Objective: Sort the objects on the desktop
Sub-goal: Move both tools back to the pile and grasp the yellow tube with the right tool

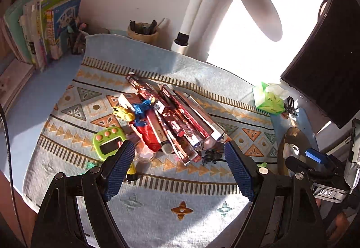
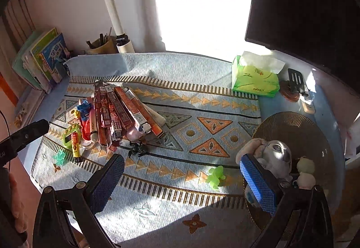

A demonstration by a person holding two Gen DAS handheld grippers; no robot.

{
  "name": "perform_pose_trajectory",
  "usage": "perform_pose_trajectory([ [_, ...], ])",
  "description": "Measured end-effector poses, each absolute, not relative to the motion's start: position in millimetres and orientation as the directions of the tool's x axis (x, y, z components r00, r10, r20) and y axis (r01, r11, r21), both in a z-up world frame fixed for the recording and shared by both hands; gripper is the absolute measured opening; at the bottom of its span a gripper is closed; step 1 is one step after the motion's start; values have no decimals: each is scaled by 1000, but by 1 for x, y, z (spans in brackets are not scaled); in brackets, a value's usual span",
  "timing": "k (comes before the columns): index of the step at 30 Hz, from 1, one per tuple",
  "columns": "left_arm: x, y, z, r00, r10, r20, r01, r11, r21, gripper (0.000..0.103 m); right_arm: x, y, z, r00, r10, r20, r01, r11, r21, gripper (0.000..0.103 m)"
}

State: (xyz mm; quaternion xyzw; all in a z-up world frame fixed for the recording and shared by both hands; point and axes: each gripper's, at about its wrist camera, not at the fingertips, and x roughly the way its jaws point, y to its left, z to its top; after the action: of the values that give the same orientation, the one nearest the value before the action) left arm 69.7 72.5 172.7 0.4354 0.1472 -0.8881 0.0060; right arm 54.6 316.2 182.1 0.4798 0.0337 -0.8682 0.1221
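Observation:
A heap of red boxed packs (image 1: pixel 180 117) (image 2: pixel 121 110) lies on the patterned blue mat (image 1: pixel 180 207) (image 2: pixel 180 209). Beside it lie a marker (image 1: pixel 157 128), a green timer (image 1: pixel 109 142) (image 2: pixel 69 135), a yellow glue stick (image 2: pixel 75 144) and small toy figures (image 1: pixel 123 113). My left gripper (image 1: pixel 180 164) hovers open just short of the heap, nothing between its blue pads. My right gripper (image 2: pixel 182 173) is open over the mat. A green toy frog (image 2: pixel 215 177) lies between its fingers and a grey plush toy (image 2: pixel 273 156) rests on a round gold placemat (image 2: pixel 292 126) by its right finger.
Books (image 1: pixel 45 23) (image 2: pixel 45 56) stand at the back left with a pen holder (image 1: pixel 142 34) (image 2: pixel 101 45) and a white lamp post (image 1: pixel 193 11). A green tissue pack (image 1: pixel 268 99) (image 2: pixel 256 79) sits back right below a dark monitor (image 1: pixel 326 56) (image 2: pixel 303 7). A small black spatula (image 2: pixel 297 81) lies beside it.

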Motion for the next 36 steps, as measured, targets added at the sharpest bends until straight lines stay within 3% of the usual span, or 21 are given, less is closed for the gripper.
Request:
perform_pose_trajectory([
  [4,87,-7,161,-560,-144,-816,346,-935,-73,80,59,260,176,-536,-193,-822,315,-949,17,103],
  [6,89,-38,150,-519,-200,-831,381,-924,-15,81,60,235,170,-552,-203,-809,344,-939,2,103],
  [13,76,-115,83,-469,88,-879,384,-876,-293,80,48,166,121,-289,-376,-880,434,-871,230,103],
  [17,65,-123,64,-455,98,-885,354,-892,-281,80,49,129,89,-198,-369,-908,429,-866,258,102],
  [23,32,-107,53,-412,127,-902,121,-974,-192,81,49,83,47,-96,-340,-936,423,-865,271,77],
  [25,22,-99,49,-400,155,-903,38,-982,-186,81,46,76,41,-93,-330,-939,421,-868,263,64],
  [28,11,-87,48,-385,196,-902,-81,-981,-179,81,37,73,37,-107,-311,-944,397,-884,246,54],
  [36,-9,-73,45,-329,298,-896,-249,-943,-222,81,19,69,29,-99,-298,-949,368,-897,244,45],
])
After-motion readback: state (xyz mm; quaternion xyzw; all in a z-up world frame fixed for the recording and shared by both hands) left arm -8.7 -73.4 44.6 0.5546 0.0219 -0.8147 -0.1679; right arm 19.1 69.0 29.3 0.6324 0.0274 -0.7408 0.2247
